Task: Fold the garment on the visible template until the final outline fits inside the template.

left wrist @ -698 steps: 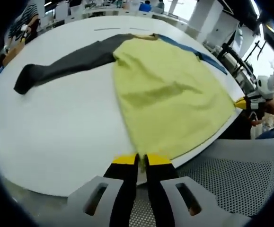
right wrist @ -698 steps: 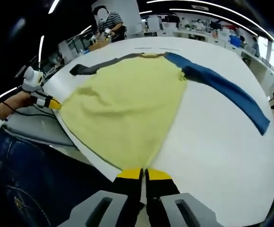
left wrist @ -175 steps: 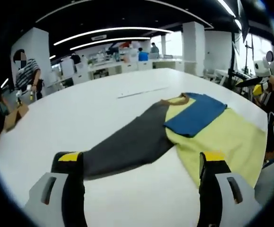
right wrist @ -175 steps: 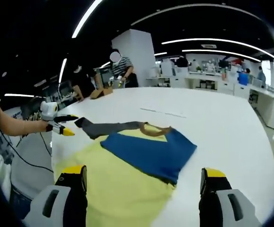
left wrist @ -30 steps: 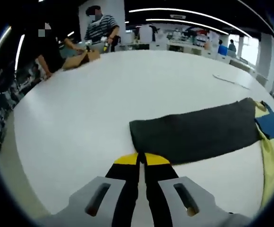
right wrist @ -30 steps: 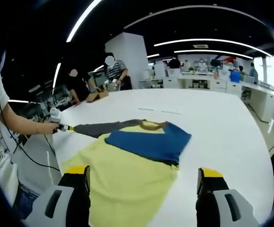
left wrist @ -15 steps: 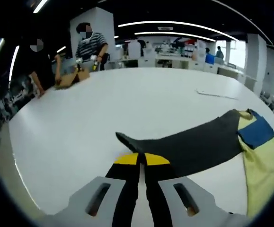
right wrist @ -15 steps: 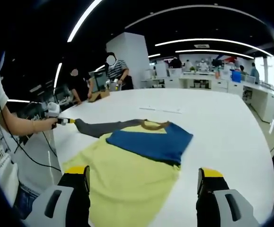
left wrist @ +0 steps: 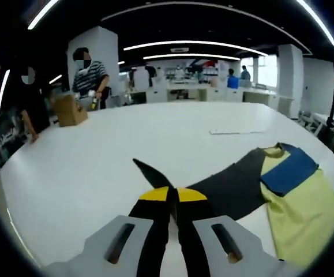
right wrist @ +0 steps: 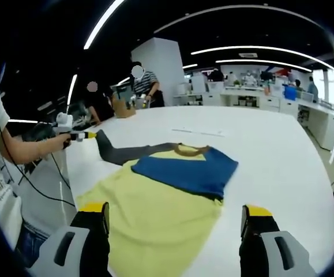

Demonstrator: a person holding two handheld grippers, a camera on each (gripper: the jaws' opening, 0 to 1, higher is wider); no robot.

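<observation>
The garment (right wrist: 155,196) lay flat on the white worktop (right wrist: 282,173), yellow body toward the right hand-held gripper (right wrist: 175,222), whose jaws stood wide apart. Its blue sleeve (right wrist: 187,170) lay folded across the chest. The left hand-held gripper (left wrist: 173,195), jaws closed, held the dark grey sleeve (left wrist: 224,187) lifted by its cuff. No legible writing. A cardboard box (left wrist: 70,109) stood at the far edge.

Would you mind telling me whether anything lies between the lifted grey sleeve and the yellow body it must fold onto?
Nothing visible does: the grey sleeve, pinched by the left hand-held gripper, has bare table and the yellow body ahead.
</observation>
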